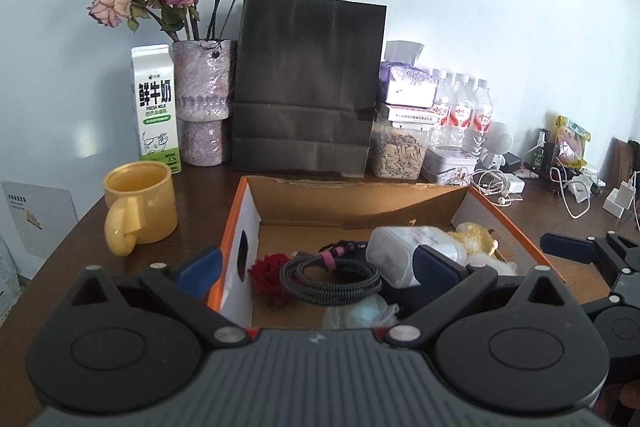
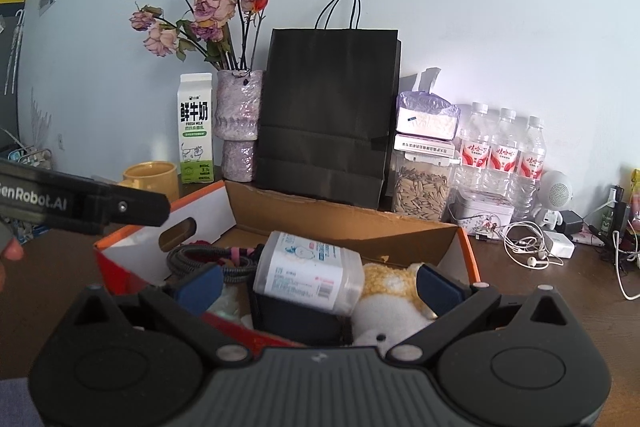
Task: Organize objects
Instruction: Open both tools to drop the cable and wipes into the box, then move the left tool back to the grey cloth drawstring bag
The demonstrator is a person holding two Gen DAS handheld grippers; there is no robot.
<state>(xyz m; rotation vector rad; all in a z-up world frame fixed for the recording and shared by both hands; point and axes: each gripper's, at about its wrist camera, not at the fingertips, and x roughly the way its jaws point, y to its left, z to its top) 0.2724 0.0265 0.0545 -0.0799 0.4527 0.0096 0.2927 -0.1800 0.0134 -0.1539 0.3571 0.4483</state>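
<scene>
An open cardboard box (image 1: 352, 201) with orange edges sits on the brown table. Inside lie a coiled braided cable (image 1: 332, 277), a red fuzzy item (image 1: 270, 277), a clear plastic jar (image 1: 396, 255) on its side and a yellow-and-white plush toy (image 1: 478, 237). My left gripper (image 1: 318, 267) is open, straddling the box's left wall above the cable. My right gripper (image 2: 320, 287) is open over the near edge of the box (image 2: 340, 217), with the jar (image 2: 308, 271) and plush (image 2: 394, 285) between its spread fingers, held by neither. The jar rests on a dark blue block (image 2: 296, 315).
Behind the box stand a yellow mug (image 1: 140, 207), a milk carton (image 1: 156, 107), a vase of dried roses (image 1: 204, 103), a black paper bag (image 1: 308, 87), a seed jar (image 1: 400, 151), a tin (image 1: 450, 165) and water bottles (image 1: 464, 107). Earphones and chargers (image 2: 532, 247) lie at right.
</scene>
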